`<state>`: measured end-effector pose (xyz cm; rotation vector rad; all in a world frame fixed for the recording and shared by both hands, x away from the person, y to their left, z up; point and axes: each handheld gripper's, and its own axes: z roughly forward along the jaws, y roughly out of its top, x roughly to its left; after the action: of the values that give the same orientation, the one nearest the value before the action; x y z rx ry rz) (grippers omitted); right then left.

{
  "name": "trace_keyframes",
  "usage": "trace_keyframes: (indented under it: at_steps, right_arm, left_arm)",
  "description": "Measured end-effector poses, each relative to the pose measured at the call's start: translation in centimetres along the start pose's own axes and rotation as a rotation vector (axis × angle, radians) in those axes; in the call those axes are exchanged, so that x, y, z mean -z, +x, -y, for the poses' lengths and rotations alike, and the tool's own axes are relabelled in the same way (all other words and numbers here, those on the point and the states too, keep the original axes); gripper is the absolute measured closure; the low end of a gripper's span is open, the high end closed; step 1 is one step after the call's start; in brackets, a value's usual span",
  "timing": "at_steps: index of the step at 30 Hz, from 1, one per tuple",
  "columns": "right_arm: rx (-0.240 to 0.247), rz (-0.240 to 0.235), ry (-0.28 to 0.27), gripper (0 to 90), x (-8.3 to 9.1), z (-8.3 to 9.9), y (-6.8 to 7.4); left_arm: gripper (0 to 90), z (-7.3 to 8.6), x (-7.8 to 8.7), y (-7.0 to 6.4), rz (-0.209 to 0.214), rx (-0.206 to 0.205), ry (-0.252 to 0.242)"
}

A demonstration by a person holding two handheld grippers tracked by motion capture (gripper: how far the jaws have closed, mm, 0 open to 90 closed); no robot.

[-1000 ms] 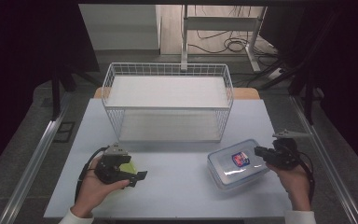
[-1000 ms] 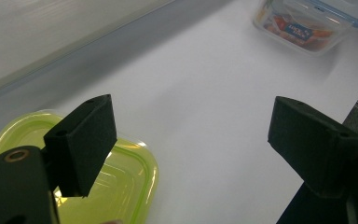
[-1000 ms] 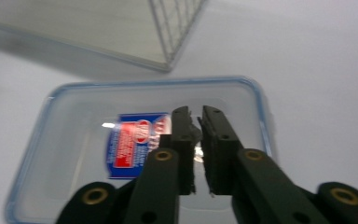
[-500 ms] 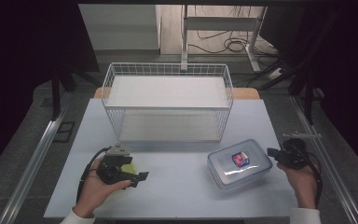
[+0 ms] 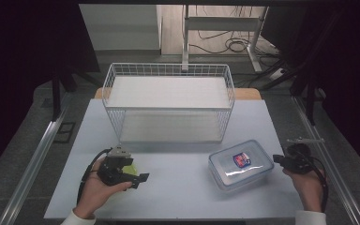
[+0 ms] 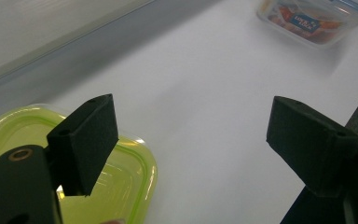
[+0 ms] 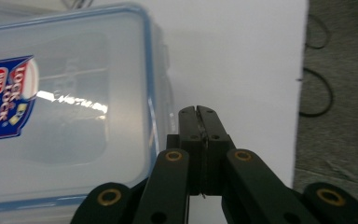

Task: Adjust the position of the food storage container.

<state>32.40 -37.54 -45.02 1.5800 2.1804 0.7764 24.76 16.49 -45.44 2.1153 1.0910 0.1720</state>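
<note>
On the white table top (image 5: 183, 180), near edge, left side: left gripper (image 5: 139, 178), black, held in the person's left hand (image 5: 97, 190), low over a lime-green square plastic lid (image 5: 129, 165).
Left jaws: wide apart, nothing between them but bare table; in the left gripper view, one pad (image 6: 86, 140) hanging just above the green lid's rounded corner (image 6: 135, 172), the other (image 6: 310, 140) out over the table's edge.
Green lid: flat on the table, mostly hidden under the left gripper in the high view; contact with the pad impossible to tell.
Near edge, right side: right gripper (image 5: 276, 159), black, held in the person's right hand (image 5: 307, 185), tips pointing toward the clear rectangular plastic box with a blue-rimmed lid and a red-and-blue label (image 5: 240, 164).
Right jaws: pressed together, gripping nothing; in the right gripper view, tips (image 7: 199, 110) just beside the box's lid rim (image 7: 151, 107), over bare table, apart from it.
Clear box: flat on the table, lid on, slightly askew to the table edge, between the right gripper and the table's middle, well apart from the green lid.
Far half of the table: white wire basket (image 5: 168, 75), rectangular, upright, well apart from both grippers.
Beyond the table: dark floor with loose black cables (image 5: 215, 44) and a metal frame leg (image 5: 186, 37).
</note>
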Motion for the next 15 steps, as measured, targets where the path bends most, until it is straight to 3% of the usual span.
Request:
trace_keyframes:
  at_steps: [5, 15]
  right_arm:
    - [0.022, -0.012, 0.037, 89.3, -0.42, 0.15, 0.02]
    - [0.057, -0.041, 0.056, 89.3, -0.16, 0.49, 0.39]
  left_arm:
    - [16.3, -0.03, -0.12, -0.25, 0.003, -0.009, 0.004]
    - [16.2, 0.06, -0.44, -0.21, 0.005, -0.008, 0.013]
